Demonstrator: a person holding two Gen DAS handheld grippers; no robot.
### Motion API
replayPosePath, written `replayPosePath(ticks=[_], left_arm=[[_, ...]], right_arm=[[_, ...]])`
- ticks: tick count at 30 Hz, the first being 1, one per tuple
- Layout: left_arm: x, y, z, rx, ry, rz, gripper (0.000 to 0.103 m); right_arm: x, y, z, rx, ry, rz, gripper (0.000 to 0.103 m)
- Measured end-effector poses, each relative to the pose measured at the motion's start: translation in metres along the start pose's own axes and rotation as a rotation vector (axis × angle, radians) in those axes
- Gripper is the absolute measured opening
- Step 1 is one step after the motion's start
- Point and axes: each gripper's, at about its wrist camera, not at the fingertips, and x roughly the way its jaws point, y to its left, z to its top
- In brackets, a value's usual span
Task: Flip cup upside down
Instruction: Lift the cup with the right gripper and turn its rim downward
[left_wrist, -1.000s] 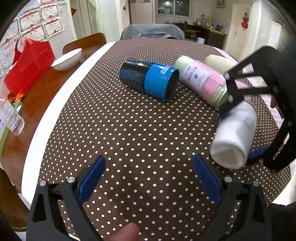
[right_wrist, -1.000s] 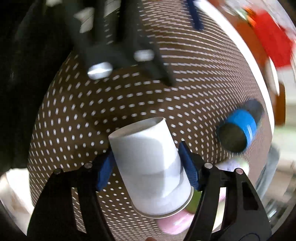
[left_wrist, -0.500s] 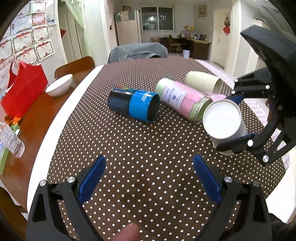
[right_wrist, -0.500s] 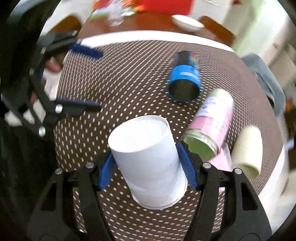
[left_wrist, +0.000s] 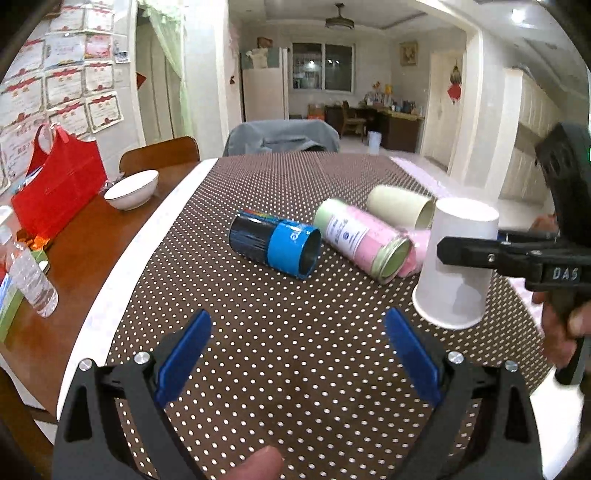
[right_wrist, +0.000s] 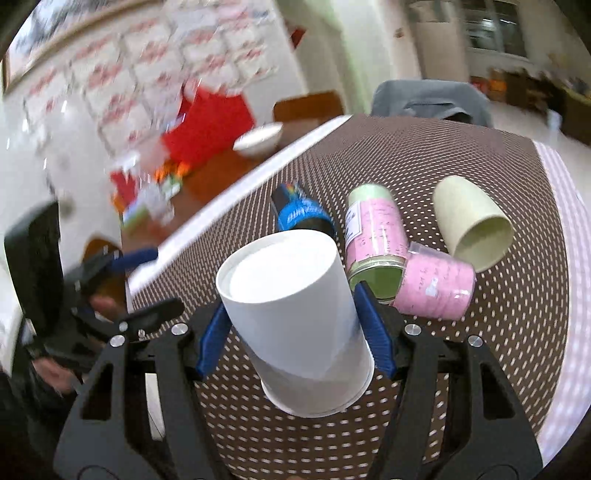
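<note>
Right wrist view shows the plain white paper cup (right_wrist: 295, 321) pinched at mid-wall between the blue pads (right_wrist: 376, 332) of the right gripper (right_wrist: 291, 332), base up and mouth down, slightly tilted, above the brown polka-dot tablecloth (right_wrist: 498, 369); whether its rim touches yet I cannot tell. It looks light, thin-walled and easily crushed, so I judge a gentle squeeze at mid-wall suits it best. Smooth, unmarked, wider at the rim. From the left wrist view, the cup (left_wrist: 456, 266) hangs right of the lying cups, and the left gripper (left_wrist: 297, 354) stands wide apart, empty.
</note>
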Motion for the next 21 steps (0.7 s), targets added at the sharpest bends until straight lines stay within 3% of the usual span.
replayPosePath(ticks=[5,11,21], left_arm=[[-0.031,-0.007,-0.006,-0.018,-0.054,-0.012,0.094],[-0.057,-0.013,-0.001,-0.013,-0.110,0.000,0.094],[-0.059,-0.020,-0.003,0.008,-0.112,-0.009,0.094]], right_arm=[[-0.022,0.009,-0.019,0.085,-0.133,-0.061,0.064],[-0.014,0.023,-0.033,0.096,-0.220,-0.107,0.064],[0.003,0.023,-0.052,0.076,-0.249,-0.209,0.064]])
